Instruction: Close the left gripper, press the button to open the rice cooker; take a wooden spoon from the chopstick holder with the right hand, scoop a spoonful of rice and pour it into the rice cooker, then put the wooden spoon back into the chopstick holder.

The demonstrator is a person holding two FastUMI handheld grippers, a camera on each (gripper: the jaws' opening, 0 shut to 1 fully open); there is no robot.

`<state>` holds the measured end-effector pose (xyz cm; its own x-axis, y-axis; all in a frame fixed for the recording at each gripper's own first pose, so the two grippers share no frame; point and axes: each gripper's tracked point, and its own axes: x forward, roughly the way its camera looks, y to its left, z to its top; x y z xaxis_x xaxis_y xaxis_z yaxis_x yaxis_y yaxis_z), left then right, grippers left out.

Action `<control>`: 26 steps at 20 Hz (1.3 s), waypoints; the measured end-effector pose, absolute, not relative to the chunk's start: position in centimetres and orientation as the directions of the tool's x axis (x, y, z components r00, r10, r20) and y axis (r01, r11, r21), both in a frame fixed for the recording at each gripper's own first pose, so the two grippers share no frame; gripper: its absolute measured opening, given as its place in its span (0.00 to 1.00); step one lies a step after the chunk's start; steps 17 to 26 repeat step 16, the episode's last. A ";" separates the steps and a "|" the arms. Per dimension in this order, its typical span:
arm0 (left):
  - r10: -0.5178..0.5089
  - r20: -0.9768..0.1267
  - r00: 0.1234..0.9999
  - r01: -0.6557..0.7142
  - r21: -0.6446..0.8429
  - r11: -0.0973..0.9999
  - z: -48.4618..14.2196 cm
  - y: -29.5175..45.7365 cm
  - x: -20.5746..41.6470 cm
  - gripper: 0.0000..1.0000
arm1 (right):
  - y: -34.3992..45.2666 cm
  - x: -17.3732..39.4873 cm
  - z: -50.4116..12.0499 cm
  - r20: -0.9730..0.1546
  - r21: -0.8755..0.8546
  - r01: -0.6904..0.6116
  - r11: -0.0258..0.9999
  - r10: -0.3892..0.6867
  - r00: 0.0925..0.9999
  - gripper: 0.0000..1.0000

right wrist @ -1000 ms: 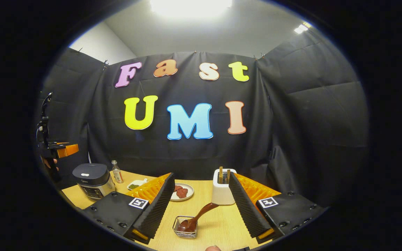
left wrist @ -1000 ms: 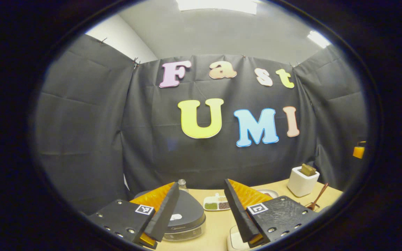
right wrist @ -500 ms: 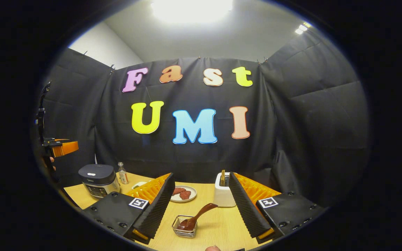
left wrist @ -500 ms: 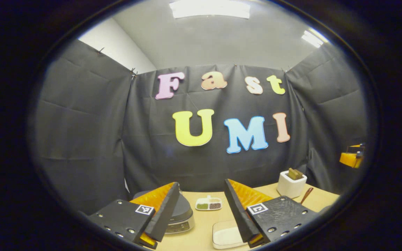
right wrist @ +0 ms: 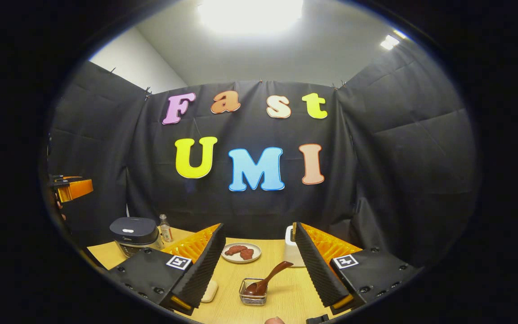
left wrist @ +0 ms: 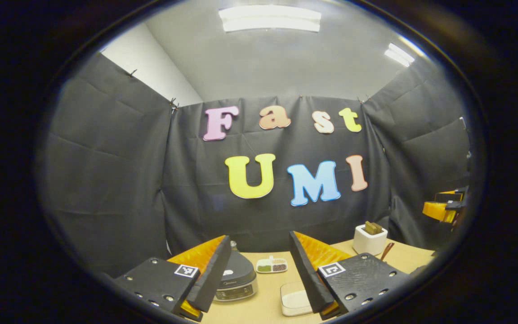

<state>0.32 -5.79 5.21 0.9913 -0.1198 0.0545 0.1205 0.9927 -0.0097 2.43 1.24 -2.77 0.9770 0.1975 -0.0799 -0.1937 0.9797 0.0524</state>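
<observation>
Both grippers hang above the worktop with fingers spread wide and empty, the left gripper lined up toward the closed rice cooker just ahead of its left finger, likely because pressing the lid button requires closing first, while the right gripper frames the wooden spoon resting in a small wire basket between its fingers.

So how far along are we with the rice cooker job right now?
Nothing looks done yet. The rice cooker lid is down. The left gripper and right gripper are both open and hold nothing. The wooden spoon rests in a small wire basket, apart from the chopstick holder. Left to do: close the left gripper, press the button, fetch the spoon, scoop, pour and return it.
</observation>
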 end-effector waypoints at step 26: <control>-0.138 0.064 0.988 0.139 -0.017 0.990 4.9 -2.6 -3.1 0.81 | 4.8 -1.5 -0.8 -0.048 0.033 -0.191 0.981 0.192 0.980 0.98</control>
